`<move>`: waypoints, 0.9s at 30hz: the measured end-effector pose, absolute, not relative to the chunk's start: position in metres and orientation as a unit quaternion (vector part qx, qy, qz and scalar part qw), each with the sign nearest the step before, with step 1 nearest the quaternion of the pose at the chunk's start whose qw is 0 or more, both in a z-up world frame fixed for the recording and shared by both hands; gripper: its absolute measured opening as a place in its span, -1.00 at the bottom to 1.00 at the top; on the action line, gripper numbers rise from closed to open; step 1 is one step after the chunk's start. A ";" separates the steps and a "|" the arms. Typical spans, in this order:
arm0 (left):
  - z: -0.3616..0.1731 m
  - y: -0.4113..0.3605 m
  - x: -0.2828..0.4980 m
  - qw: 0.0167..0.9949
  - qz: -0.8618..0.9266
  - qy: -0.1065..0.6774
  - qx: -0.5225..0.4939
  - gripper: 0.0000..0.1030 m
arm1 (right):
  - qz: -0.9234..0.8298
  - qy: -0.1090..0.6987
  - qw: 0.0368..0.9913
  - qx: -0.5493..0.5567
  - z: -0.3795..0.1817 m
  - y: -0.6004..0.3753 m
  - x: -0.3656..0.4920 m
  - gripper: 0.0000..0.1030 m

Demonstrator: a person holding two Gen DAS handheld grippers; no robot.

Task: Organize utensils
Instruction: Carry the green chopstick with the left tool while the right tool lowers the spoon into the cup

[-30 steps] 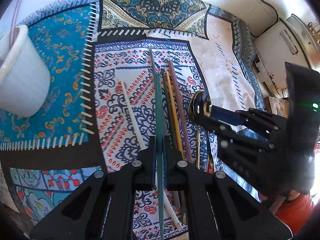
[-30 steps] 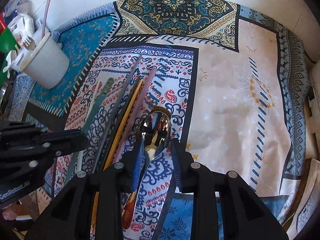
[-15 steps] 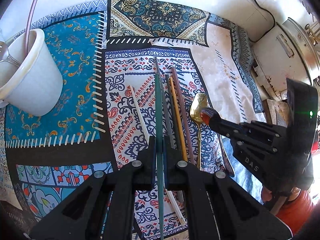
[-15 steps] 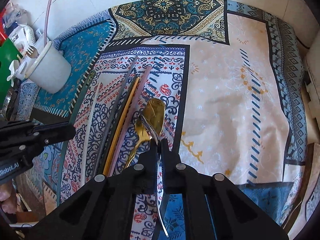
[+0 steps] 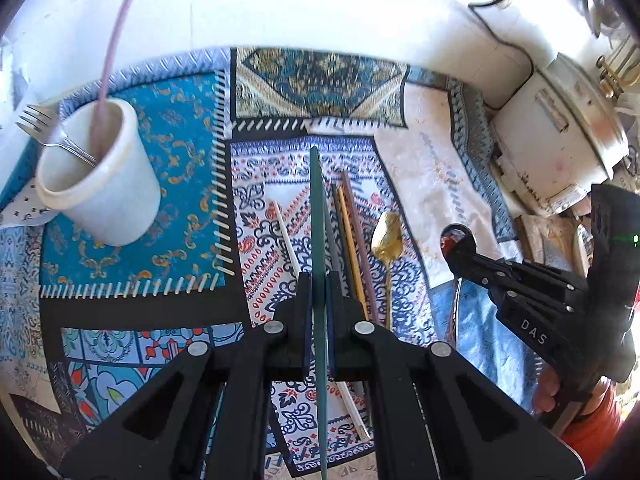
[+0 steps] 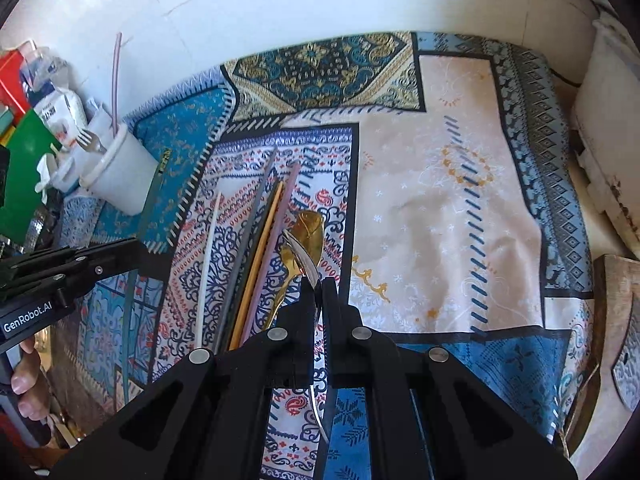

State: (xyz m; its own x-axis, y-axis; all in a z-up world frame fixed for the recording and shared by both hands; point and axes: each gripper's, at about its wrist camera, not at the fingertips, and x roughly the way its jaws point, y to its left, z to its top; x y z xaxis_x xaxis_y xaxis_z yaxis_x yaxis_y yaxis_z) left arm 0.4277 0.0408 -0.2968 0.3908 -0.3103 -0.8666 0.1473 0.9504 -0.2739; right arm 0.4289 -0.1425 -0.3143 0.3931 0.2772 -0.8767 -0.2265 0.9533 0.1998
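Both claws are clamped on utensils: the left gripper [image 5: 318, 300] pinches a green stick [image 5: 317, 216] and the right gripper [image 6: 319, 296] pinches a silver spoon [image 6: 305, 258]. In the left wrist view the stick's long axis runs straight ahead along the fingers, its far tip out over the patterned cloth [image 5: 132, 280] and its near end passing back under the camera; it is thin, flat and dull teal. The spoon runs the same way in the right claw, its shiny bowl edge-on and tilted just ahead of the pads, its thin handle trailing back below them. Under the spoon, on the cloth, lies a gold spoon [image 6: 308, 232], bowl pointing away. Beside it lie a pink stick [image 6: 276, 232], a yellow one [image 6: 262, 248], a grey one [image 6: 250, 236] and, apart to the left, a white stick [image 6: 208, 260], all roughly parallel. Farther left stands a white cup [image 5: 100, 192] holding a fork [image 5: 52, 132] and another pink stick [image 5: 116, 36].
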 end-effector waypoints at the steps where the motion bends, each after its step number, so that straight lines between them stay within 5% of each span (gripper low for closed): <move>1: -0.292 0.042 0.426 0.834 -0.136 0.529 -0.076 -0.92 | 0.149 0.525 0.837 0.029 -0.310 -0.143 0.428 -0.94; 27: -0.182 0.144 0.417 0.920 -0.042 0.374 -0.106 -0.92 | 0.233 0.381 0.894 0.039 -0.199 -0.053 0.436 -0.94</move>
State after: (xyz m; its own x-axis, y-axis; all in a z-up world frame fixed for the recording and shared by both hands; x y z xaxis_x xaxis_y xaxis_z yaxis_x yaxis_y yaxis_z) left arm 0.4171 0.1440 -0.1819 0.7168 -0.1568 -0.6794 -0.0023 0.9738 -0.2272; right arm 0.4364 -0.0528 -0.1992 0.6009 0.4462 -0.6632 -0.3868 0.8884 0.2473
